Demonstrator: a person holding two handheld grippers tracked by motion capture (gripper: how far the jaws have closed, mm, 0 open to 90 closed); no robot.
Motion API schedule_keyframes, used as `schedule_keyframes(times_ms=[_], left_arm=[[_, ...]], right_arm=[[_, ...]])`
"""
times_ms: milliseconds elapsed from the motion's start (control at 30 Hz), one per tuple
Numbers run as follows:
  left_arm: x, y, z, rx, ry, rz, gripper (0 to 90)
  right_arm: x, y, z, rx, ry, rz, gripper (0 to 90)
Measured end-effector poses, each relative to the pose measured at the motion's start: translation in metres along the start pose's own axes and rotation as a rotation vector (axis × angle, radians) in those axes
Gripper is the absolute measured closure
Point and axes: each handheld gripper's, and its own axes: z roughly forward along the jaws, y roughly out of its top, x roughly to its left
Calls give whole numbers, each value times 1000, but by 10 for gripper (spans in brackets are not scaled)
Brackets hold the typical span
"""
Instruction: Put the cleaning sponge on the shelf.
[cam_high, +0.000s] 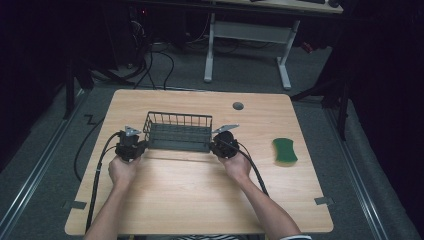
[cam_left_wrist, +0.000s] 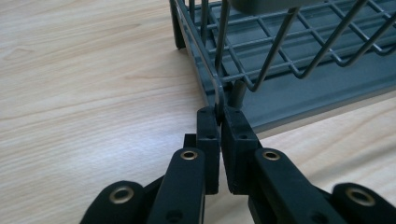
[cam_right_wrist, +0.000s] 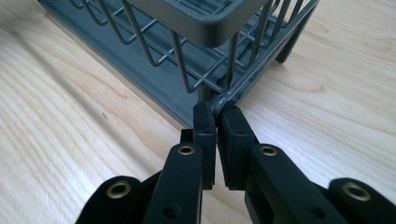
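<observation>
Both grippers are closed on the same thing, a dark wire basket (cam_high: 178, 131) that stands on the wooden table (cam_high: 200, 195), a little to the far side of its middle. In the high view the left gripper (cam_high: 138, 146) meets the basket at its near left corner, and the right gripper (cam_high: 216, 146) meets it at its near right corner. The left gripper view shows the jaws pressed together on a thin vertical wire of the basket (cam_left_wrist: 280, 51) low at that corner; the right gripper view shows the same kind of pinch on a wire at the bottom edge of the basket (cam_right_wrist: 196, 51).

The long axis of the basket runs left to right, so it lies straight between the two tools, one at each short end. Neither hand is nearer; the grip looks symmetric. Its flat base seems to rest on the table, but I cannot tell this for sure. I judge that a lift or a slide would need both hands moving together, otherwise the basket could tilt or twist on the thin wires.

A green sponge (cam_high: 284, 150) lies well apart, to the right.
</observation>
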Motion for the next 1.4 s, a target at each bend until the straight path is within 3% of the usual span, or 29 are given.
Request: schedule_keyframes(times_ms=[200,633,833,1000,1167,1300,1400], left_arm=[[-11,-7,-3,1,-16,1,860],[-35,-19,-17,17,-52,26,860],[-51,-26,-23,20,-80,13,860],[-65,-27,-27,44,-75,49,860],[-74,-33,-32,38,-103,41,861],[-86,-39,-37,34,-111,73,860],[-90,-43,-40,31,-125,71,859]], right_arm=[[-4,-11,-8,-17,5,18,864],[-11,-28,-24,-20,13,1,863],[-17,-40,-33,-33,16,11,863],[-22,-44,-38,-31,5,14,864],[-26,-51,-44,-38,10,27,863],[-28,-57,-50,-40,-3,36,863],[-30,-58,-51,-38,-10,32,862]])
